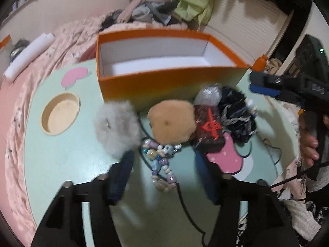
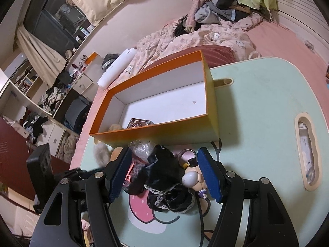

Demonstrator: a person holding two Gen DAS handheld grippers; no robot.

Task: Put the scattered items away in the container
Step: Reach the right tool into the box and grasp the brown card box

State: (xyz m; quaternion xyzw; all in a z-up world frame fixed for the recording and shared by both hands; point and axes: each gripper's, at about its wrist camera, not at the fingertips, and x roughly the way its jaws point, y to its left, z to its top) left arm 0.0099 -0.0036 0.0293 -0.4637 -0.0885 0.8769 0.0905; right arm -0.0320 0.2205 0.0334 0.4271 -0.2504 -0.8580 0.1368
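Two items (image 2: 131,124) half hidden behind orange box (image 2: 164,132) wall

An orange cardboard box (image 1: 170,78) with a white inside sits upper centre on the mint-green tabletop (image 1: 67,164). Before it: a grey fluffy pompom (image 1: 117,123), a tan round plush (image 1: 171,121), and pastel beads (image 1: 160,160). Blue ribbed pads (image 2: 208,175).

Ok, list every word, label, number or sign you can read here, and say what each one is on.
Nothing reads clearly.
Small brown box inside the orange box: pale print on its top, too small to read.
Dark wrapped item on the table: a red character-like mark, blurred, unreadable.
Black device at the right: faint embossed letters, illegible.
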